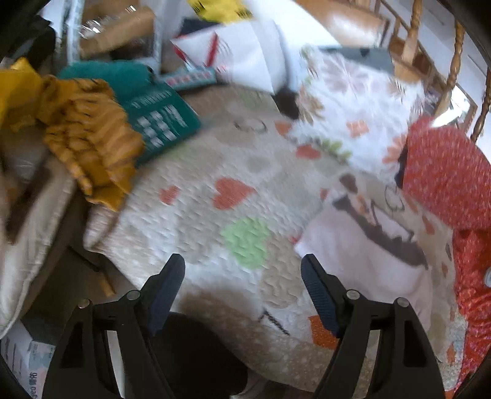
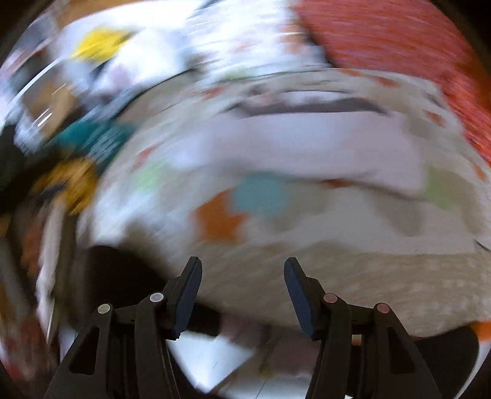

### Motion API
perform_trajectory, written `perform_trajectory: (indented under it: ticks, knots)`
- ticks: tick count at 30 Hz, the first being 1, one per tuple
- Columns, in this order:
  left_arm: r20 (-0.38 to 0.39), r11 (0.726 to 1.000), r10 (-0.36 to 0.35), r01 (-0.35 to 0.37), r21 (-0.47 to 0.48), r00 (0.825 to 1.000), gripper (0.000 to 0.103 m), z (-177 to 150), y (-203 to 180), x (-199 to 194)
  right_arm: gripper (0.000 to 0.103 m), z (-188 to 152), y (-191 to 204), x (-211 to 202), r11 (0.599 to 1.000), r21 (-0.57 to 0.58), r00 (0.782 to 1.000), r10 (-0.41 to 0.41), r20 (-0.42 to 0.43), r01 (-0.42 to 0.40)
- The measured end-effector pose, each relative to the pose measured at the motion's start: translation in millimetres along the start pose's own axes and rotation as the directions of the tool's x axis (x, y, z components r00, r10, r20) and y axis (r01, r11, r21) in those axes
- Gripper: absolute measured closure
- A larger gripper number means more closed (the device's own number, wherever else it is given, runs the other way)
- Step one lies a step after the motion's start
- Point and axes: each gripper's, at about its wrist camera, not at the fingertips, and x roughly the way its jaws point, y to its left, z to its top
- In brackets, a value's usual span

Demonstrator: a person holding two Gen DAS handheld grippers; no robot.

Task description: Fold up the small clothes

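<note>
A pale pink garment with a dark brown band (image 1: 368,245) lies flat on the heart-patterned quilt (image 1: 214,190), right of my left gripper (image 1: 242,267), which hangs open above the quilt with nothing between its fingers. A mustard striped garment (image 1: 89,144) and a teal one (image 1: 153,113) are heaped at the quilt's left edge. A red dotted cloth (image 1: 448,172) and a white floral cloth (image 1: 353,110) lie at the right. The right wrist view is badly blurred. In it, my right gripper (image 2: 242,270) stands open and empty over the quilt (image 2: 353,233), short of the pink garment (image 2: 291,144).
Behind the quilt lie white cushions (image 1: 251,58), boxes and a yellow item (image 1: 221,9). Wooden chair spindles (image 1: 454,58) stand at the far right. A dark shape (image 1: 196,353) lies below the left gripper, and a printed box (image 1: 24,359) sits at the lower left.
</note>
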Motion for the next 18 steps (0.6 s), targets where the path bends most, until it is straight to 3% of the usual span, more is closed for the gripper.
perform_trajectory:
  ticks: [2,7,15,18]
  knots:
    - [0.050,0.999,0.038,-0.038,-0.004,0.998,0.019,2,9,-17,0.042,-16,24,-2,0.991,-0.093,0.995,0.090,-0.042,-0.094]
    - [0.101,0.996,0.038,-0.029,-0.089,0.994,0.019,14,34,-30,0.037,-44,47,-20,0.969,-0.208,0.991,0.131,-0.035,-0.135]
    - [0.119,0.995,0.017,-0.005,-0.102,0.993,0.019,29,45,-9,0.037,-52,60,-29,0.952,-0.289,0.991,0.074,-0.112,-0.104]
    - [0.091,0.995,0.004,0.005,-0.103,0.996,0.019,34,45,6,0.037,-41,91,-14,0.924,-0.367,0.991,0.078,-0.106,-0.112]
